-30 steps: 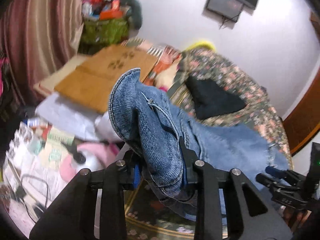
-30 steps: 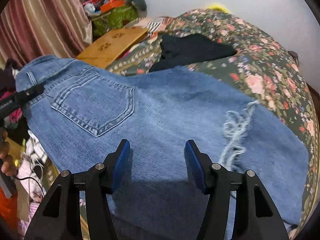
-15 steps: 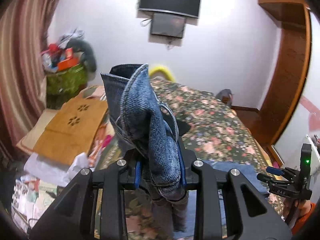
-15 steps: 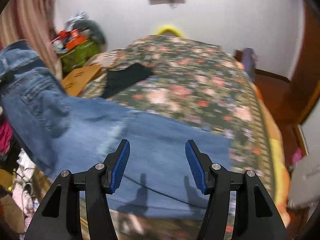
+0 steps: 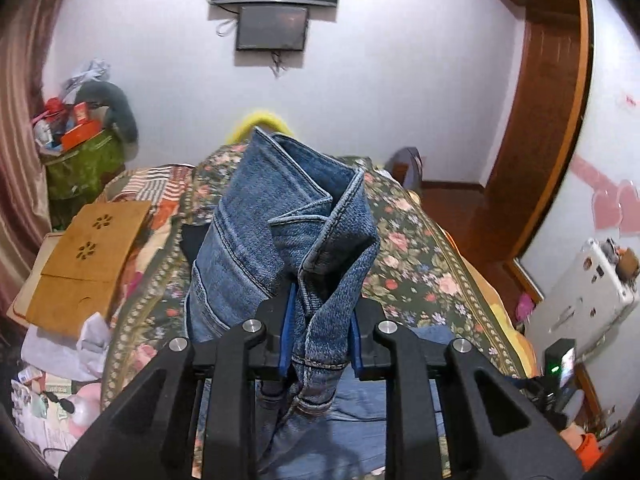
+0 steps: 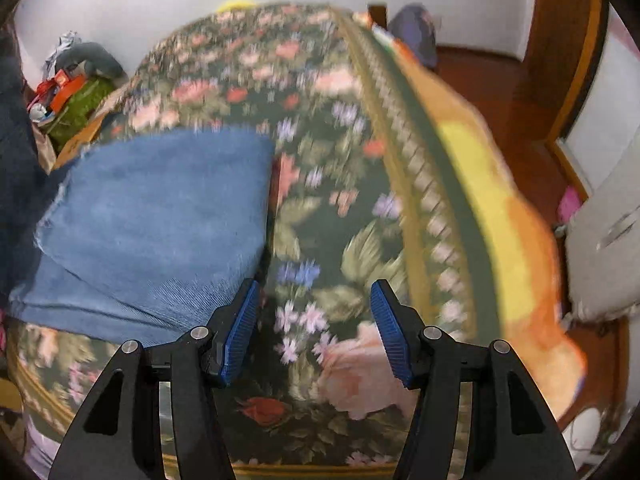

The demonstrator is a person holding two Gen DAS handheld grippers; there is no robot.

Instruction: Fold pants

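Observation:
My left gripper (image 5: 320, 332) is shut on the waistband of the blue jeans (image 5: 280, 232) and holds it up above the bed; the bunched denim stands up in front of the camera and hangs down below the jaws. In the right wrist view the leg end of the jeans (image 6: 160, 216) lies flat on the floral bedspread (image 6: 320, 128), its frayed hem at the left. My right gripper (image 6: 314, 330) is open and empty, hovering over the bedspread just right of the leg's edge.
A black garment (image 5: 192, 240) lies on the bed behind the jeans. A wooden board (image 5: 88, 256) and clutter sit left of the bed. The bed's orange-yellow edge (image 6: 500, 216) drops to a wooden floor at the right. A white appliance (image 5: 588, 300) stands at the right.
My left gripper has risen and turned, lifting the waistband higher. My right gripper has swept right along the leg, past the jeans' edge, and now sits over bare bedspread.

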